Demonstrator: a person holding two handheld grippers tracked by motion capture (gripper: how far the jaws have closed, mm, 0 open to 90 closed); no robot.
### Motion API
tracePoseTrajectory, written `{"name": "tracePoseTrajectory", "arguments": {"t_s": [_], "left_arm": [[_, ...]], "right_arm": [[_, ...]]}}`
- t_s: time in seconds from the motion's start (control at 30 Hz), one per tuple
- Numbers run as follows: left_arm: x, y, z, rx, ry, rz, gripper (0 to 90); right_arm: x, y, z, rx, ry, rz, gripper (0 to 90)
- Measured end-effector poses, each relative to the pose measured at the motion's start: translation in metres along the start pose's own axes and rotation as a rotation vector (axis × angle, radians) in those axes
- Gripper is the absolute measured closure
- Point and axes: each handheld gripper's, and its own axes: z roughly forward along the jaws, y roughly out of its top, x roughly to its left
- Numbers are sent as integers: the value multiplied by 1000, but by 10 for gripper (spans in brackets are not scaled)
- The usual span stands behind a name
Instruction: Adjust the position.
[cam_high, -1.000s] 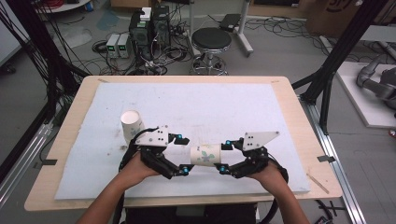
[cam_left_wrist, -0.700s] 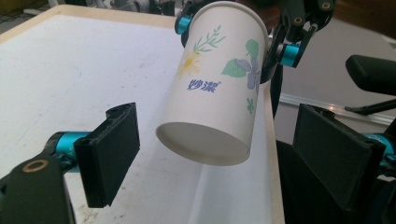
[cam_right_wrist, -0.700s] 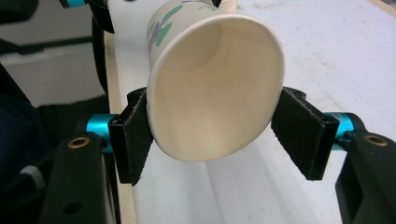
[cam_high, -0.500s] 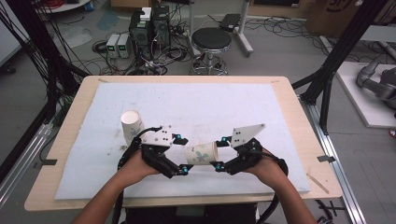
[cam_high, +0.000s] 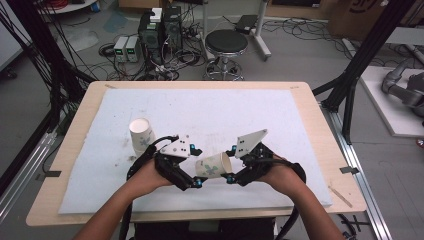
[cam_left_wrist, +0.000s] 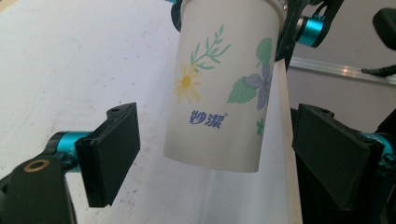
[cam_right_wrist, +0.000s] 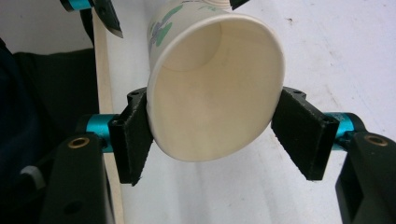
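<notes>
Right tool clamps the floral paper cup at its rim, squeezed oval, tilted above the counter. Left tool stands open, pads flanking the cup's base without touching. Best kept gentle on the rim; could crumple. Second cup waits upside down nearby.

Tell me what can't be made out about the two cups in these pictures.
- Held cup: its rim is cut off by the top edge of the left gripper view; its base is out of sight in the right gripper view, which looks into its mouth.
- Second cup: print too small in the high view; lower part hidden by the left hand-held gripper.
</notes>
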Motion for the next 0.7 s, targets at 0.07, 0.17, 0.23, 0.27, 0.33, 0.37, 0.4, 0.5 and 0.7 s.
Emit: {"name": "tracePoseTrajectory", "arguments": {"t_s": [0.07, 0.17, 0.23, 0.27, 0.33, 0.37, 0.4, 0.5, 0.7], "left_arm": [[0, 0, 2, 25, -3, 6, 153], [-1, 1, 6, 59, -2, 19, 154], [-1, 2, 7, 67, -8, 22, 155], [-1, 2, 8, 68, -8, 24, 155], [0, 2, 9, 77, -9, 25, 156], [0, 2, 10, 79, -9, 23, 156], [0, 2, 10, 84, -7, 22, 157], [1, 3, 11, 97, -8, 18, 159], [2, 6, 15, 114, -20, 21, 194]], "right_arm": [[0, 1, 0, 8, 1, -3, 321], [0, 6, 1, 40, -1, -25, 321], [1, 10, 2, 67, -4, -43, 321], [1, 12, 2, 77, -8, -47, 321], [1, 17, 3, 105, -14, -71, 321], [1, 17, 3, 105, -14, -71, 321], [1, 19, 3, 114, -13, -76, 321], [2, 23, 6, 148, -16, -95, 321], [5, 30, 9, 190, -8, -119, 320]]}}
